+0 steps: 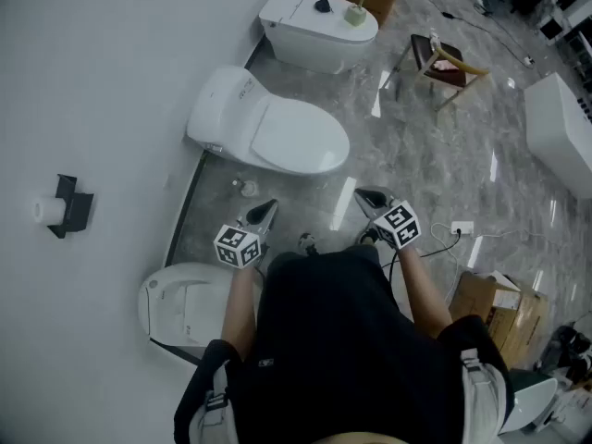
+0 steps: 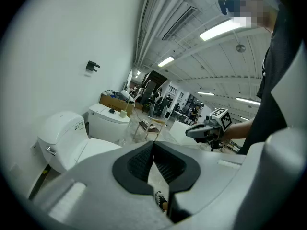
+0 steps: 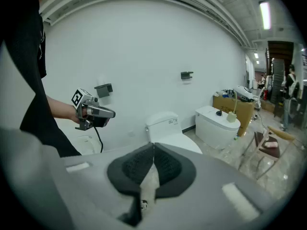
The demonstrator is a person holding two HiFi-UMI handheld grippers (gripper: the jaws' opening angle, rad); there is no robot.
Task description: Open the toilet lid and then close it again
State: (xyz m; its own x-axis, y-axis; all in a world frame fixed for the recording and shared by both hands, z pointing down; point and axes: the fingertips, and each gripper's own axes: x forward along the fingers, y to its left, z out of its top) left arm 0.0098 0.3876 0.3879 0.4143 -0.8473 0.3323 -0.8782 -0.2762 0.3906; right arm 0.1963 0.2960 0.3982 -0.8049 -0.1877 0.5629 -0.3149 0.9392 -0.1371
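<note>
- Toilet (image 1: 227, 104): white, backed against the white wall (image 1: 92, 81), the middle one of three units along that wall.
- Toilet lid (image 1: 298, 139): down, lying flat over the bowl. Neither gripper touches it.
- Left gripper (image 1: 268, 208): jaws clenched together with nothing between the pads. It is held in the air above the floor (image 1: 416, 165), short of the toilet's front edge and pointing toward it.
- Right gripper (image 1: 368, 195): jaws likewise clenched and empty. It is level with the left gripper and apart from it, also clear of the toilet.
- Second toilet (image 1: 310, 26): farther along the wall, with a small dark item and a pale green item on its top.
- Third toilet (image 1: 185, 299): near the person's left side, partly hidden by the left arm.
- Paper holder (image 1: 72, 206): black, fixed to the wall and carrying a white roll.
- Wooden chair (image 1: 442, 63): stands on the grey marbled floor, well apart from the toilets.
- Socket strip (image 1: 462, 228): white, on the floor just right of the right gripper.
- Cardboard box (image 1: 486, 299): on the floor nearby.
</note>
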